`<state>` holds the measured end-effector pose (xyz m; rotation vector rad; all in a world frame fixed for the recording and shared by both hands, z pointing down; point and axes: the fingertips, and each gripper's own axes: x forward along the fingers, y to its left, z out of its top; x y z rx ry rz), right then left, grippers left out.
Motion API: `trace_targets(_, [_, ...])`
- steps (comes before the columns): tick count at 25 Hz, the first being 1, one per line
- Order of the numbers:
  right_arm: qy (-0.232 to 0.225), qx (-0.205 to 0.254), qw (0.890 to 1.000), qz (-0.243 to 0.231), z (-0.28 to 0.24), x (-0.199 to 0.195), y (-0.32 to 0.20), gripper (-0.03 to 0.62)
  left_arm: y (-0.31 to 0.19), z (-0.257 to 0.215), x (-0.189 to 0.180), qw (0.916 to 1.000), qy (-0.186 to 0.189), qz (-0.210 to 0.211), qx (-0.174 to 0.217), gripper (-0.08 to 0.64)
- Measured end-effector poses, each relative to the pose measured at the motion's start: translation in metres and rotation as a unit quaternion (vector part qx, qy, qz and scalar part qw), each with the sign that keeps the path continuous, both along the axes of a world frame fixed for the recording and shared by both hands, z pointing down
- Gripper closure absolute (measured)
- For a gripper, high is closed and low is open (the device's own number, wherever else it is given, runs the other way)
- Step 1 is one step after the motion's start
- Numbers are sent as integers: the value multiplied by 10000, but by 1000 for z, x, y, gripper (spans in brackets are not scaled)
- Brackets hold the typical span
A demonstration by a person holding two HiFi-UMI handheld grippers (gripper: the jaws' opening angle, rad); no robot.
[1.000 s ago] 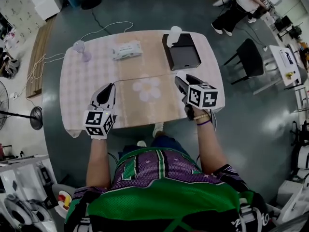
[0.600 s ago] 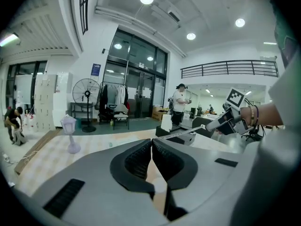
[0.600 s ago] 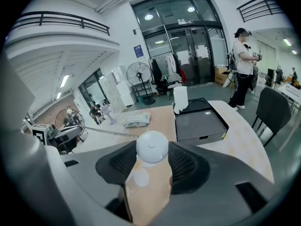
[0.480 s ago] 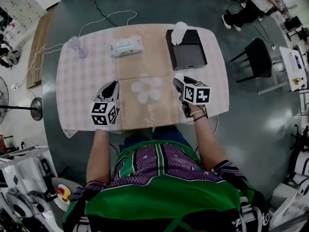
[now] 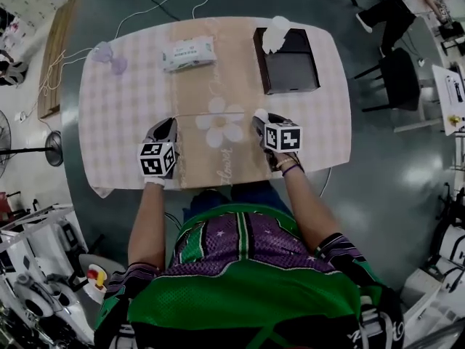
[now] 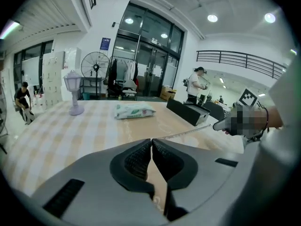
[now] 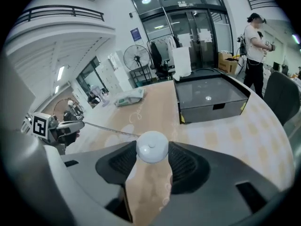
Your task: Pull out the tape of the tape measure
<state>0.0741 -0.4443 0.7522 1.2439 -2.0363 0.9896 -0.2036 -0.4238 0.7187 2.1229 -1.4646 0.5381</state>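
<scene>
Hardly any print is legible.
Cursive lettering runs along the tan table runner below its printed flower. It may read "flower", but it is too small to be sure. Green print on the wipes pack, a blue sign on the wall and the marks on the tape are all unreadable.

**Left gripper view.** The tape loses its end between the closed pads of your left gripper. Your right gripper is blurred over.

**Head view.** Above the near edge of the table, your right gripper hides most of the tape measure. The tape is a hairline, its marks too small to read. Beyond the table's far right corner, the frame cuts off a person.
</scene>
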Motion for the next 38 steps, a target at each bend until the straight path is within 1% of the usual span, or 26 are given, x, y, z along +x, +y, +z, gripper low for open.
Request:
trace_targets(4, [158,-144,9998,-29,18,-1,0,373,2,22,-2,9995,-200,65,-238,531])
trace_targets(7, [282,-210,9993,-128,32,-4,3,373,4,39,-4,9983,-342,40,-463,531])
trace_targets(12, [568,-111,9978,-312,52,-7,5,373,5,69,-6,9942,-694,107,-813,531])
trace_targets(15, [815,-69,9957,-441,59,-6,7,373,10,82,-5,9908,-906,124,-1001,531])
trace_targets(18, [1037,-4,9929,-582,64,-6,8,371,12,91,-4,9870,-1174,261,-1065,531])
trace_targets(21, [1176,73,9904,-720,68,-7,8,370,10,98,-8,9833,-1473,305,-1026,525])
trace_targets(24, [1233,84,9890,-807,68,-7,9,367,10,94,-10,9790,-1745,310,-1007,474])
trace_targets(28, [1234,148,9891,-784,62,-3,9,344,15,91,-18,9777,-1778,294,-1078,434])
trace_targets(34, [1224,249,9900,-656,46,2,24,341,39,82,-31,9787,-1729,264,-1078,433])
trace_targets(38, [1198,345,9910,-488,31,4,46,341,60,67,-38,9812,-1670,252,-928,433])
